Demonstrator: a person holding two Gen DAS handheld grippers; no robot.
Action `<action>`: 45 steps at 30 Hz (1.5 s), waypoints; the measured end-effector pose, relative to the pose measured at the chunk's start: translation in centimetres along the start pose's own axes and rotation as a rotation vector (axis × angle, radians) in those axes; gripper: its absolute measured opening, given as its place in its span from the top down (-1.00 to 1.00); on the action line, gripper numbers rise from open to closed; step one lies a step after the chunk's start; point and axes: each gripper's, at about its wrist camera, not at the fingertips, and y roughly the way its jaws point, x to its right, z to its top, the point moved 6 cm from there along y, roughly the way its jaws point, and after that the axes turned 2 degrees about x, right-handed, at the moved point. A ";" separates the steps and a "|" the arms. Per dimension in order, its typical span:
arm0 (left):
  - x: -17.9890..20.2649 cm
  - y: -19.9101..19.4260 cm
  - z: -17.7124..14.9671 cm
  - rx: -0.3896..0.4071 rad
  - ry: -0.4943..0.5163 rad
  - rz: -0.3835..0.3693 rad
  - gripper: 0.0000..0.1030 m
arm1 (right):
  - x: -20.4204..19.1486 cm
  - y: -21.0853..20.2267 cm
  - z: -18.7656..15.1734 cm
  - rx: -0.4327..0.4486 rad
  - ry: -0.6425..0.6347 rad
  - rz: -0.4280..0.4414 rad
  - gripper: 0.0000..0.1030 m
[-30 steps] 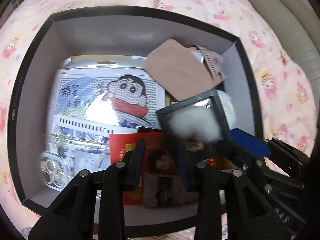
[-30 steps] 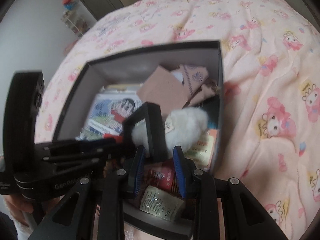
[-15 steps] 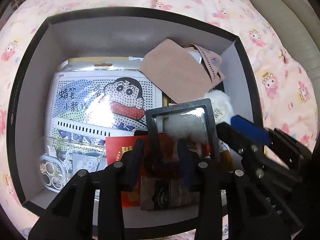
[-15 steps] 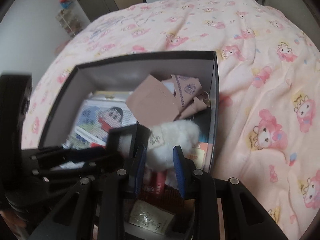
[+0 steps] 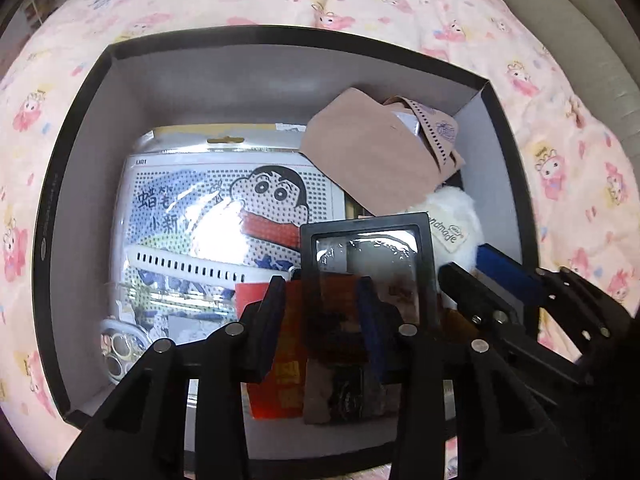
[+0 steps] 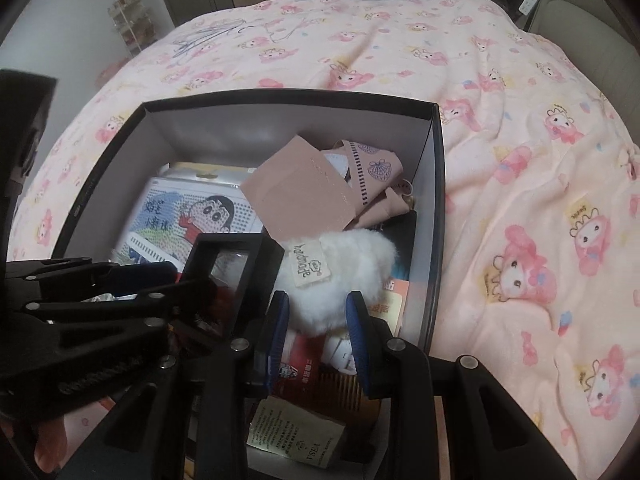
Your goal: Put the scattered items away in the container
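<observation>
Jaws clamp the black frame (image 5: 370,264), now lower, and the white plush (image 6: 340,276).

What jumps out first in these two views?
The black box on the pink cartoon bedspread, crammed with items. Inside, a cartoon bead kit lies flat at the left, a white fluffy toy with a "handmade" tag sits by the right wall, and a black frame is held in the left tool above the pile.
</observation>
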 end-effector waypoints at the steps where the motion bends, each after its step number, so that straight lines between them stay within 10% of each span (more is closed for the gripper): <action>1: 0.1 0.1 0.3 0.003 -0.007 -0.002 0.29 | 0.0 0.0 0.0 0.000 0.003 0.001 0.49; 11: -3.2 0.7 2.6 0.035 -0.050 0.127 0.19 | 0.8 -0.6 0.5 0.037 0.040 -0.022 0.49; 23: 0.3 0.7 3.4 0.065 0.002 0.018 0.20 | 0.7 -0.2 0.7 0.028 0.056 0.000 0.47; 31: 0.7 -1.7 3.4 0.129 0.027 0.070 -0.06 | 1.0 -1.4 0.7 0.054 0.069 -0.017 0.31; 35: 0.7 -4.4 2.8 0.218 0.049 0.130 -0.53 | 1.7 -3.5 0.6 0.090 0.107 -0.018 0.09; 39: 0.4 -7.2 2.4 0.295 0.018 0.085 -0.80 | 2.5 -7.5 0.7 0.197 0.126 -0.054 -0.37; 45: 1.2 -13.3 -0.1 0.400 0.034 0.068 -0.91 | 2.3 -12.1 -0.5 0.275 0.140 -0.079 -0.42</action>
